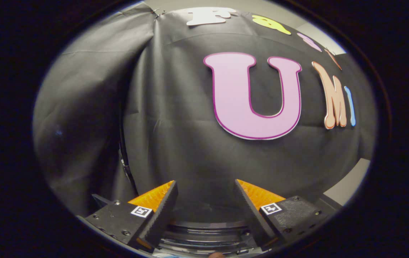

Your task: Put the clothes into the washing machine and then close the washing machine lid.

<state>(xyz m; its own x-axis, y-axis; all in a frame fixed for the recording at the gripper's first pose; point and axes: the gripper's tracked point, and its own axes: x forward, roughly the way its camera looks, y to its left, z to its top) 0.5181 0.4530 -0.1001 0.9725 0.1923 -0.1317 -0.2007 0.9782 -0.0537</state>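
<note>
The hand-held gripper (206,200) stood wide open at the bottom of the frame, holding nothing, with the washing machine's dark round rim (208,229) low between and just below its fingers, so the machine lay beneath rather than ahead toward the booth wall.

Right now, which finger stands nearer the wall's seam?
The left finger: the seam drops just beside it; the right finger stands apart. The claw is open, empty.
</note>
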